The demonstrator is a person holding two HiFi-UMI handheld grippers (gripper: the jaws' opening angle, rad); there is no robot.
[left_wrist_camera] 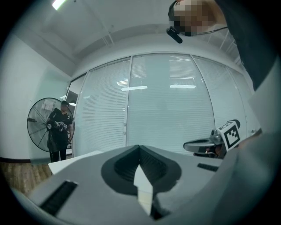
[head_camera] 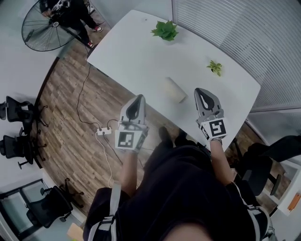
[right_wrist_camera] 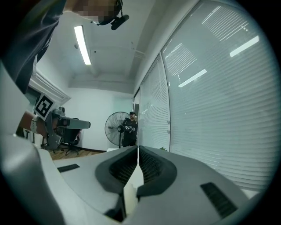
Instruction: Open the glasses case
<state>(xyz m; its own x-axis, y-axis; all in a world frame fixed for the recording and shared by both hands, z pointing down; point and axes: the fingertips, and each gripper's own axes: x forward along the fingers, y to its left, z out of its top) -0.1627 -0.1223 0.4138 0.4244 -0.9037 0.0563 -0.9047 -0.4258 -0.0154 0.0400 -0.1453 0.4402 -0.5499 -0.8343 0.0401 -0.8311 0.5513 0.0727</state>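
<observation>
The glasses case [head_camera: 175, 89], a pale closed oblong, lies on the white table [head_camera: 141, 52] near its front edge. My left gripper [head_camera: 138, 98] is shut and empty, hovering left of the case by the table's edge, partly over the wooden floor. To the right of the case my right gripper [head_camera: 201, 91] hangs over the table, also shut and empty. In the left gripper view the jaws [left_wrist_camera: 139, 148] meet at their tips, and the right gripper [left_wrist_camera: 206, 145] shows off to the right. In the right gripper view the jaws [right_wrist_camera: 138, 148] are pressed together. Neither gripper view shows the case.
A leafy green plant [head_camera: 165, 30] and a smaller one [head_camera: 215, 67] stand farther back on the table. A standing fan [head_camera: 44, 26] and a person [head_camera: 70, 14] are at the far left. A power strip [head_camera: 104, 131] lies on the floor. Blinds [head_camera: 244, 28] line the right side.
</observation>
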